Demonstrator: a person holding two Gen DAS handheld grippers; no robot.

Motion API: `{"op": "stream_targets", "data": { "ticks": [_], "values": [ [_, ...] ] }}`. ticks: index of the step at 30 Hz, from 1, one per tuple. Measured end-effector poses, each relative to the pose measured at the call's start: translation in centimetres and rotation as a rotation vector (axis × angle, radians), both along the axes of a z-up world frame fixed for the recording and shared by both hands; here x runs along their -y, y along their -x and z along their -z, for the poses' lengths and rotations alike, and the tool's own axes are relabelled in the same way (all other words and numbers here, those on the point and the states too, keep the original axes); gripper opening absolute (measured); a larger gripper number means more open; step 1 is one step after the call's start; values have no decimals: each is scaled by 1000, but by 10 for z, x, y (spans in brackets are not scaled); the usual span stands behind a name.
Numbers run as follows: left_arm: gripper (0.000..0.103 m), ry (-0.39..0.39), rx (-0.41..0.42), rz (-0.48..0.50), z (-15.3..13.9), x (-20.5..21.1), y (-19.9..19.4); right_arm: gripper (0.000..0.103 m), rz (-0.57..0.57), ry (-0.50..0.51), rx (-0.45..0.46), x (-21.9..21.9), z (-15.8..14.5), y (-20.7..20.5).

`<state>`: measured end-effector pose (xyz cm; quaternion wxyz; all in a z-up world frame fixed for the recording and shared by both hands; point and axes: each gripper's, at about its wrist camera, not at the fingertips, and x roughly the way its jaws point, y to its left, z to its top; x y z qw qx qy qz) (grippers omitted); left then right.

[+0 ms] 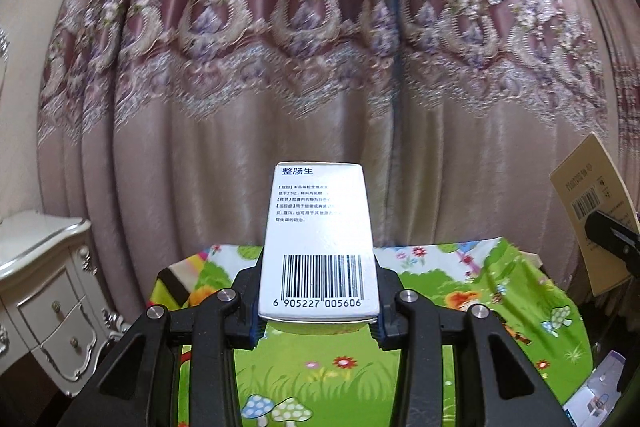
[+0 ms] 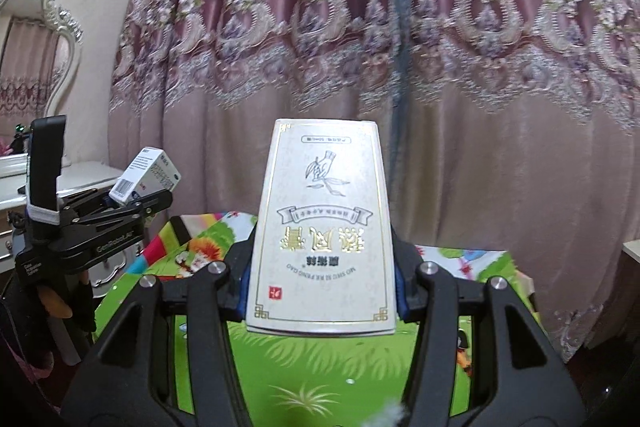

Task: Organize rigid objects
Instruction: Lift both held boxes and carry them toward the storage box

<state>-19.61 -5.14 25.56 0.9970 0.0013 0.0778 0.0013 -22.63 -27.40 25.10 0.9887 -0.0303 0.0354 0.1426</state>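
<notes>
Barcode box (image 1: 318, 247) sitting between left claw (image 1: 318, 307) fingers, cartoon mat (image 1: 460, 307) lying below, curtain (image 1: 280, 67) hanging ahead, dresser (image 1: 44, 291) standing left.

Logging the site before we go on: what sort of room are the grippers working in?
Most likely a bedroom at home: floor-length embroidered pink curtains, an ornate white dresser with a carved mirror, and a cartoon-print mat as the work surface.

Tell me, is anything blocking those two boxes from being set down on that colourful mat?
Nothing visible. The left gripper holds the white barcode box, the right gripper the gold-trimmed box, both above the cartoon mat, bare where visible.
</notes>
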Motion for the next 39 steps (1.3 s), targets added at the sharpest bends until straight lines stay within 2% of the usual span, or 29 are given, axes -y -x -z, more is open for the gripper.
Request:
{"op": "stream_targets", "data": {
  "ticks": [13,22,32,39],
  "values": [
    [40,-59,67,131,-15,64,25,55,146,-38,58,68,-15,43],
    [40,-141,63,309,-8,138,40,55,265,-28,30,115,-8,72],
    [40,-240,-6,575,19,230,67,56,431,9,-52,170,14,117],
    [40,-293,-106,738,47,283,85,56,506,35,-148,207,36,140]
  ]
}}
